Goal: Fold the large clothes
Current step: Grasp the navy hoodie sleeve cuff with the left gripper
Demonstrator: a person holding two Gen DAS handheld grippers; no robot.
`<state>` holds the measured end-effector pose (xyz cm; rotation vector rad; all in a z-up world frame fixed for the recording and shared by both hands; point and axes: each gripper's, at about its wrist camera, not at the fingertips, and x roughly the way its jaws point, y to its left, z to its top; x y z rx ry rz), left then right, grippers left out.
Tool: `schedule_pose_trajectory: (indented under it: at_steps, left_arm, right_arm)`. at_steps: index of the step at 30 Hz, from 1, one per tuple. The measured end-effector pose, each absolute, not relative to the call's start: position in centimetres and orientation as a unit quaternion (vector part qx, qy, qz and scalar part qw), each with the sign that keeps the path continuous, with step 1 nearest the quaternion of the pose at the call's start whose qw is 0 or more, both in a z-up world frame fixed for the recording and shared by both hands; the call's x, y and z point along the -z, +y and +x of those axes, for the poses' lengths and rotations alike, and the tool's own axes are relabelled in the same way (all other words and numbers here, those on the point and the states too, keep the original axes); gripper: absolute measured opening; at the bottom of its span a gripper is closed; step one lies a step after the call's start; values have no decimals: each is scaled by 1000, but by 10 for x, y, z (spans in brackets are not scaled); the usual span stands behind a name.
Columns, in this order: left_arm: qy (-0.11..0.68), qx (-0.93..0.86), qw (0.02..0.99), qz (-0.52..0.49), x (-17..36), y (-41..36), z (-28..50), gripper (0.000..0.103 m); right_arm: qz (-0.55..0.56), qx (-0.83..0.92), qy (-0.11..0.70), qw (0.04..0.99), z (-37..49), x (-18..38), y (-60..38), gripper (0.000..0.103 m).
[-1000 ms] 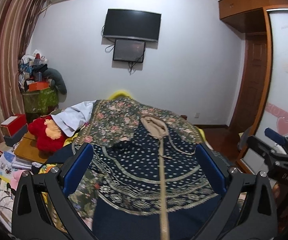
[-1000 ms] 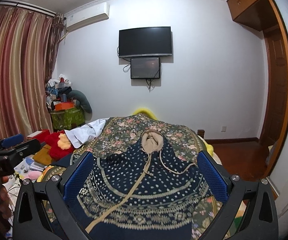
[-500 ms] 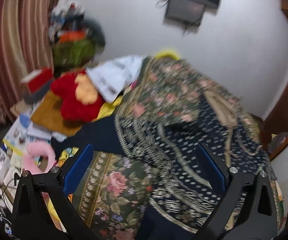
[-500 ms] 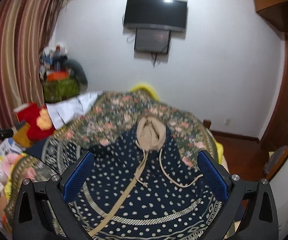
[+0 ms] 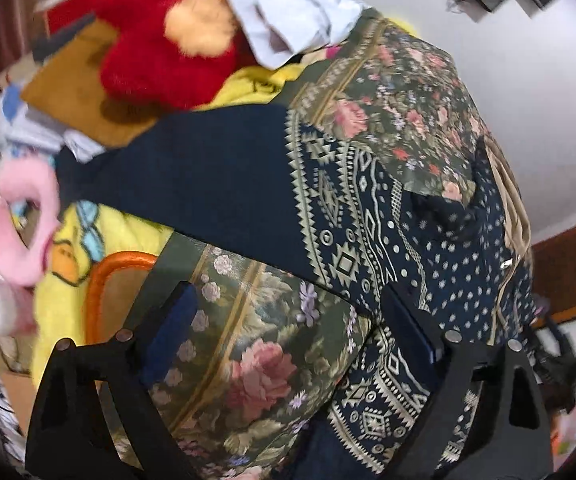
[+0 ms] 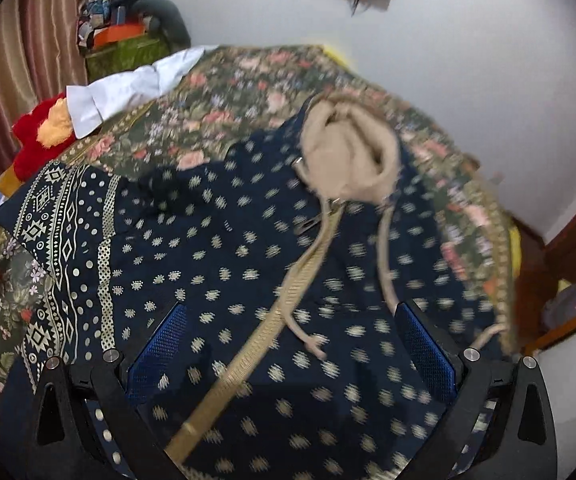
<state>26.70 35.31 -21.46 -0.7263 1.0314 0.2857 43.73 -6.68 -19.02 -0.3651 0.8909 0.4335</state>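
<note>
One big blue hoodie point(image 6: 247, 248) lay spread flat on the flowery bed point(image 5: 255, 364). Two grippers hung over it, the left gripper point(image 5: 292, 332) and right gripper point(image 6: 292, 344), both with jaws wide and holding nothing. One red plush toy point(image 5: 159, 52) sat beside the bed.

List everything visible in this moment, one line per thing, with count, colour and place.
hooded garment: 1, navy with cream pattern, spread over the bed
hood: 1, beige, far end of the garment
floral bedspread: 1, green with pink flowers, under the garment
red plush toy: 1, red and orange, left of the bed
white shirt: 1, white, far left bed edge
pink ring: 1, pink, left clutter
left gripper: 1, black with blue pads, open, low over the bedspread
right gripper: 1, black with blue pads, open, over the garment
</note>
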Motion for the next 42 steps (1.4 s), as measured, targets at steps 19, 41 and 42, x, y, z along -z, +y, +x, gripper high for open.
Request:
schedule_pose_trajectory:
  at_steps: [19,41,42]
  left_arm:
    - [439,-226,829,-263,199,375,318,7]
    - [466,18,881,-85,172,98,400,7]
    - [485,22,870,-83,188,90,400,7]
  right_arm:
    - [-143,-254,521,802,458,238,-63,103]
    - [-46,-231,522,819,429,159,-197,103]
    - [-49,-229,523,820,427,161,-202,103]
